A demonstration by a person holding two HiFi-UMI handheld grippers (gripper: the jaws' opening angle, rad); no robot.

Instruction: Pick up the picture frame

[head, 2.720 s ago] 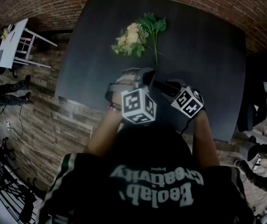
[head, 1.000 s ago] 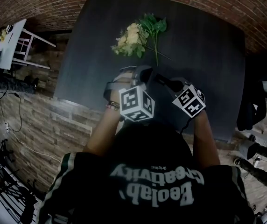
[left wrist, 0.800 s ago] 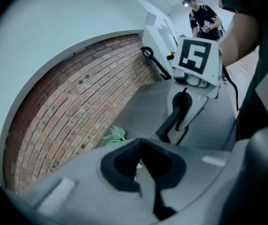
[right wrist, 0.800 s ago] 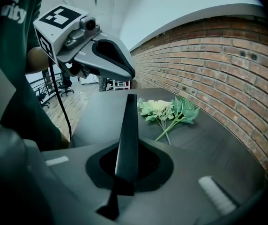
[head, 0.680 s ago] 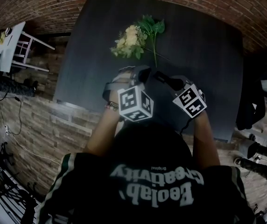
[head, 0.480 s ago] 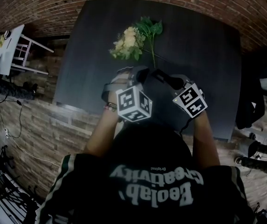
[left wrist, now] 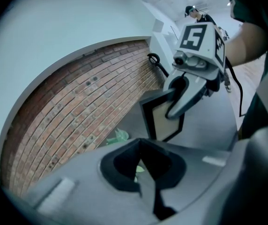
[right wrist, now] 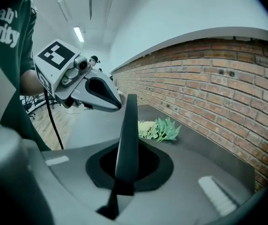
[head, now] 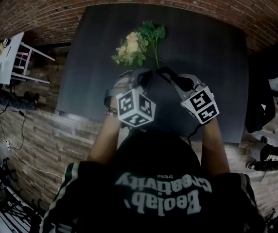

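While the right gripper [left wrist: 174,110] is clamped on one edge of the picture frame [left wrist: 162,120], the frame hangs in front of the person, apparently clear of the dark table [head: 202,57]. The left gripper [right wrist: 110,100] hovers just beside it, jaws together on nothing.

**Risk.** The hold is a narrow pinch on one thin edge. The frame's own weight could therefore pivot it between the pads or slide it out. A swinging lower corner could strike the tabletop or the neighbouring tool. Whether the panel is glazed cannot be told; if it is, a drop could crack it.

**Form and material.** The frame is a flat, thin rectangle with a smooth black border around a pale beige panel. Seen edge-on in the right gripper view it narrows to a dark blade. The table is matte, with a faint grain. A spray of flowers [head: 134,45], cream blooms on soft green leaves, lies well apart from the frame, towards the rough brick wall [right wrist: 218,74].
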